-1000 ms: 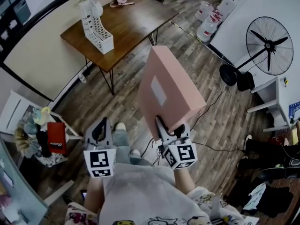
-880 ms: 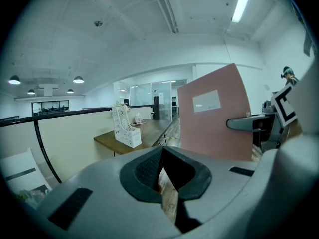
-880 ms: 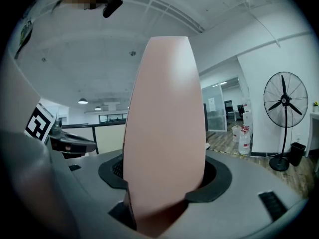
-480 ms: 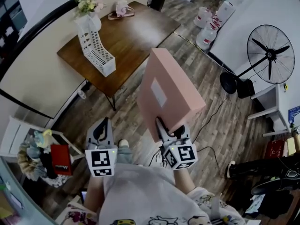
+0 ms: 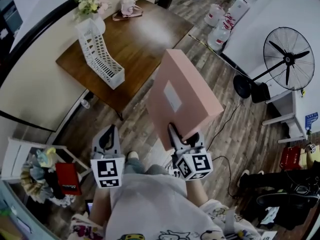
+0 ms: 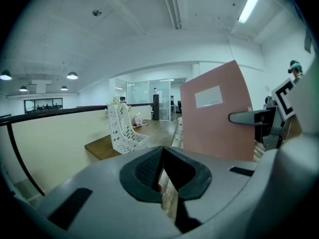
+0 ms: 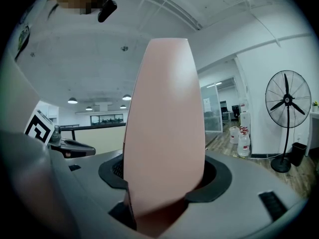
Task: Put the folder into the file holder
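Pink box-shaped folder (image 5: 182, 96), clamped upright by its near edge in the fingers of the right gripper (image 5: 176, 134), seems carried ready for slotting into the white slotted plastic file holder (image 5: 100, 54) well apart on the far-left brown wooden surface (image 5: 145, 39), while the fingers of the left gripper (image 5: 106, 140) sit together, empty.

Cool, even indoor light comes from a ceiling strip lamp (image 6: 251, 4) and round pendant lamps (image 6: 72, 75); shadows are faint. Every view bows strongly at its edges, two ringed in black. Close up, the folder (image 7: 164, 128) looks soft, perhaps out of focus.
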The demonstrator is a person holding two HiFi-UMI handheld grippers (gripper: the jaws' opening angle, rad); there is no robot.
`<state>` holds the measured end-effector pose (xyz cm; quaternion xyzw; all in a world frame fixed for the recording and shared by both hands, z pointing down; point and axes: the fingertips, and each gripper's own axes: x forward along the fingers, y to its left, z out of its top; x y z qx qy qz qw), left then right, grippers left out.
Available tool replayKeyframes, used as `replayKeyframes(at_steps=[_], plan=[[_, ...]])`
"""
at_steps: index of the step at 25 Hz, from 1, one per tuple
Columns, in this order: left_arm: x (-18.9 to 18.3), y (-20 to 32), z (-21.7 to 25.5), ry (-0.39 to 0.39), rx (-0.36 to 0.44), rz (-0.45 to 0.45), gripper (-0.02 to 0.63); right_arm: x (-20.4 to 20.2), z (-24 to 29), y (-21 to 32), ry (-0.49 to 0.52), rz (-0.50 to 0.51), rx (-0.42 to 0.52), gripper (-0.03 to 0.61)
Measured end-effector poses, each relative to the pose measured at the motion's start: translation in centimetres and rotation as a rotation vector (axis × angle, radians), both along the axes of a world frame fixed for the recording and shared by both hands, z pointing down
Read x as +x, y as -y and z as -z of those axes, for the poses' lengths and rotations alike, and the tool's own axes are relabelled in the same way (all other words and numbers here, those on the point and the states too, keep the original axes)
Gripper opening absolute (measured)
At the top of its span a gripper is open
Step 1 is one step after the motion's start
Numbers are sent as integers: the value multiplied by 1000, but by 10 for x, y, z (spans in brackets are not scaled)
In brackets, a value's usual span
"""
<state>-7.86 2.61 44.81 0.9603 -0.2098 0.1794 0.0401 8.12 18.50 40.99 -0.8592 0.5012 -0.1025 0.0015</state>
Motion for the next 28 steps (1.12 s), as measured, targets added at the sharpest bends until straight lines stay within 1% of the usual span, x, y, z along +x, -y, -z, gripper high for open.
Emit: replayKeyframes(at_steps=[8, 12, 17, 21, 28], plan=[[-4, 25, -8, 7, -27, 33, 5, 3, 2, 33, -3, 35, -17, 278], [-5, 40, -10, 6, -30, 74, 5, 12, -1, 52, -5, 60, -24, 278], [1, 60, -15, 10, -35, 164, 5, 39, -4, 85, -7, 127, -27, 278], [13, 85, -14, 13, -26, 238, 5, 64, -5, 119, -24, 193, -27, 276], [53, 121, 3, 14, 3, 409, 5, 118, 1, 191, -22, 376, -22, 276]])
